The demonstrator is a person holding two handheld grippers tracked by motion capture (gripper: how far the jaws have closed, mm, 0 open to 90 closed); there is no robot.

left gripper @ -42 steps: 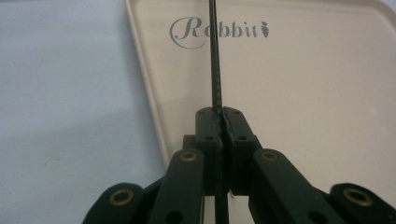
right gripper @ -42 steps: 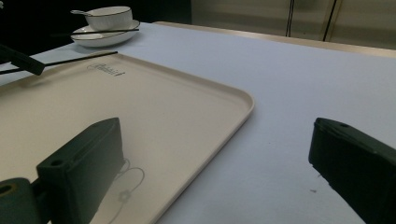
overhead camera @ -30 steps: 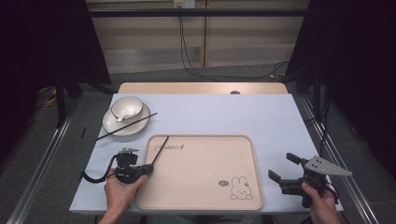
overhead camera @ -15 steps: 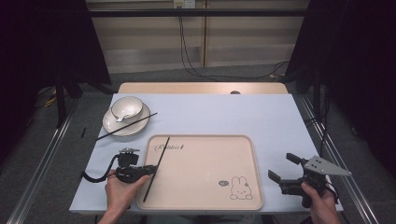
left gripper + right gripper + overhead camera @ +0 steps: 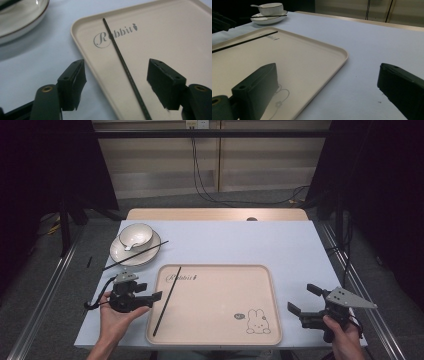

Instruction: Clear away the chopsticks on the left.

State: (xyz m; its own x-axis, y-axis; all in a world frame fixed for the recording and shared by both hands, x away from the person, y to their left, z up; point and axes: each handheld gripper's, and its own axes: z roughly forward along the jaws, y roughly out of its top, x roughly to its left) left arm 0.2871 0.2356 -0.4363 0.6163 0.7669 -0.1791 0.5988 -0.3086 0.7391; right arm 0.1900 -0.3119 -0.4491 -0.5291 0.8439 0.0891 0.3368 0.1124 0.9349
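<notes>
Lying slantwise along the left part of the beige tray [image 5: 220, 320], a black chopstick [image 5: 167, 301] is seen at lower centre of the high view, its upper end beside the printed word. The left gripper [image 5: 150, 296] is held at the tray's left edge, jaws spread wide and empty. At lower right, the right gripper [image 5: 304, 299] is held with jaws wide apart. At upper left, a second chopstick [image 5: 136, 255] is laid across a plate [image 5: 150, 254] bearing a bowl [image 5: 135, 234].

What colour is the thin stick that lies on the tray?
Black. The chopstick on the beige tray shows best in the left gripper view.
</notes>
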